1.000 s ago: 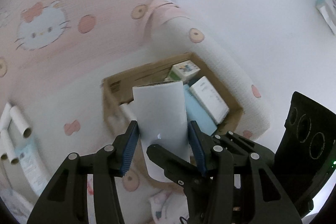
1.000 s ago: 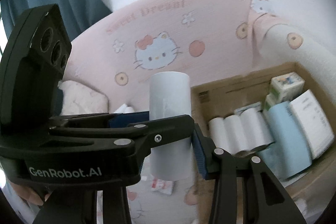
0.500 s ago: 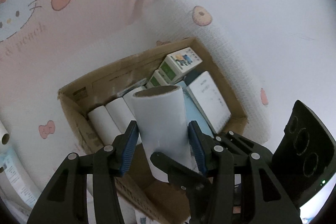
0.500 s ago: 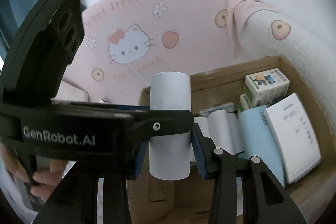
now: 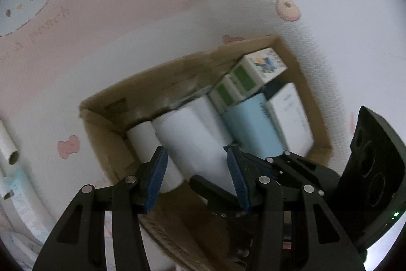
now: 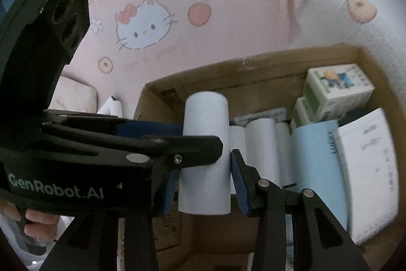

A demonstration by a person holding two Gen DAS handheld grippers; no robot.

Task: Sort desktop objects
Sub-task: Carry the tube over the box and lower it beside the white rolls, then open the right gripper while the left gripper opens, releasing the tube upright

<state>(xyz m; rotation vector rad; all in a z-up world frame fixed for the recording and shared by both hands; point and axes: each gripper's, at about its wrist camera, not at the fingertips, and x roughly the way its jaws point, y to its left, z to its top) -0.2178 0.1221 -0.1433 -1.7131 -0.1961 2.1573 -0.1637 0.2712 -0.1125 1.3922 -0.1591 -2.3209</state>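
Both grippers hold one white paper roll [image 5: 192,144] [image 6: 205,151] over the open cardboard box [image 5: 106,108] [image 6: 162,88]. My left gripper [image 5: 196,174] is shut on the roll, and its fingers [image 6: 152,130] cross the right wrist view from the left. My right gripper [image 6: 203,184] is shut on the same roll lower down; its body [image 5: 373,164] shows at the right of the left wrist view. The roll hangs above other white rolls [image 6: 261,146] lying in the box.
The box also holds a light blue notebook [image 6: 317,169], a white notebook [image 6: 368,169] and small green-and-white cartons [image 6: 337,88]. A pink Hello Kitty blanket [image 6: 177,4] lies behind. More rolls [image 5: 10,151] lie outside the box at left.
Both grippers have carried the roll forward and down, from in front of the box to over its inside, and the roll now tilts toward the rolls in the box.
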